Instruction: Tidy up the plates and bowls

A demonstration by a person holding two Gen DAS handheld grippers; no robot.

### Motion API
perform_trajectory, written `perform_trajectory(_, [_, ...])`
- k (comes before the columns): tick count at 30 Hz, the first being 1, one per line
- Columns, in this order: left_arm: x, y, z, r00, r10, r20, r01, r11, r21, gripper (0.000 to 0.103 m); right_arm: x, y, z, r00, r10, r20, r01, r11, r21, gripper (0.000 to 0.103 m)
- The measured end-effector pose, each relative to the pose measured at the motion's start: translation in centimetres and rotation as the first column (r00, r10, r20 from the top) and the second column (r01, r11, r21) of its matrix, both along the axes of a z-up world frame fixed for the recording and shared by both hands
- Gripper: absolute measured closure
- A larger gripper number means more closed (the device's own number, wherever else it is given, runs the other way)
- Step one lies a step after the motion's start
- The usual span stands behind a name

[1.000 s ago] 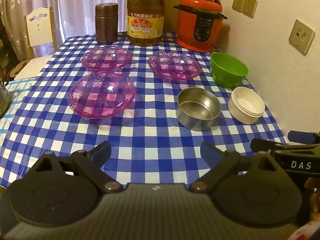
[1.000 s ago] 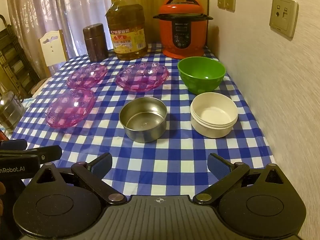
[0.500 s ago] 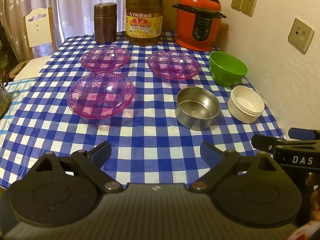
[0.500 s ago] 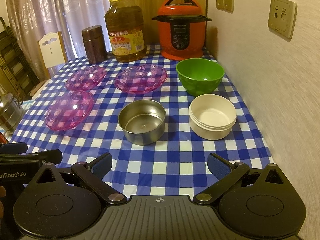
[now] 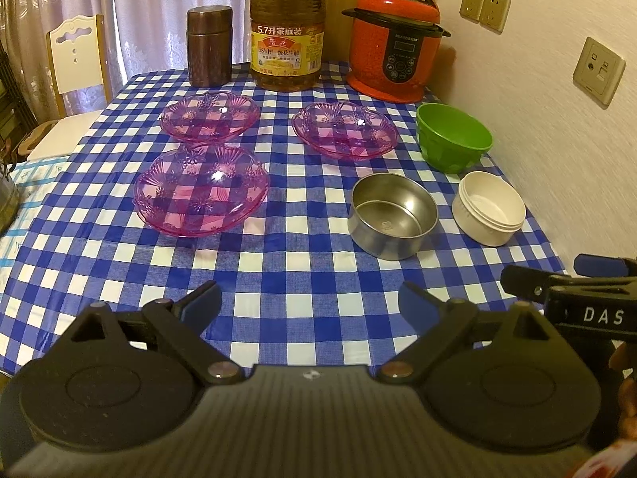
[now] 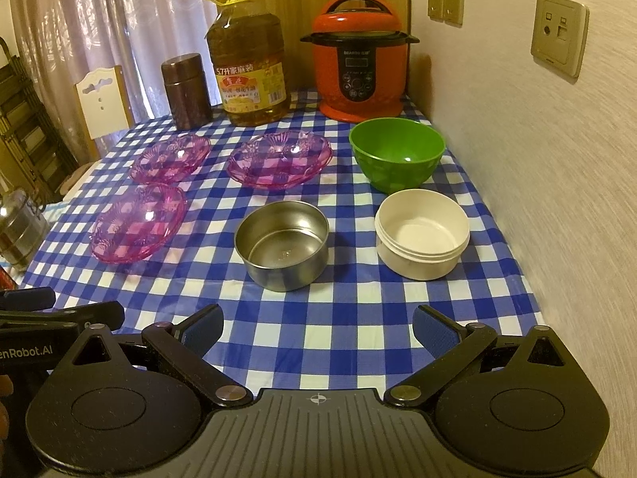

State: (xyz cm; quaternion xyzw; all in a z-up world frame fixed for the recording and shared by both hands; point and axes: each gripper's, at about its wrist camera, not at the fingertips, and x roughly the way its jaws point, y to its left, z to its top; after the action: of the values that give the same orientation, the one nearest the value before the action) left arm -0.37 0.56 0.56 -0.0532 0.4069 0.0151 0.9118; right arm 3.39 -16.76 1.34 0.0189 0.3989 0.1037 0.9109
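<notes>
Worktop under a blue-and-white checked cloth, pushed against the wall on its right. Three pink glass plates laid out apart: near plate toward the left, far-left plate just behind it, third plate more central. Steel bowl right of centre, white bowl just beside it nearer the wall, green bowl behind the white one; all upright, unstacked and empty. Along the back edge: brown canister, big oil bottle, red pressure cooker. White chair off the far left side. Left claw spread wide, holding nothing, low over the near edge of the cloth, well short of any dish. Right claw likewise gaping and empty, facing the gap between steel bowl and white bowl, touching neither. Each claw visible at the edge of the other's wrist view, side by side at the front of the worktop
</notes>
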Motion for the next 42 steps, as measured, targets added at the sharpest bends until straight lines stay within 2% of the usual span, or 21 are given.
perform_trajectory(42, [0.09,-0.25,0.00,1.000,0.000,-0.003,0.000,1.000,-0.002,0.010,0.05,-0.01,0.02,1.000,-0.002,0.004,0.002,1.000,0.003,0.002])
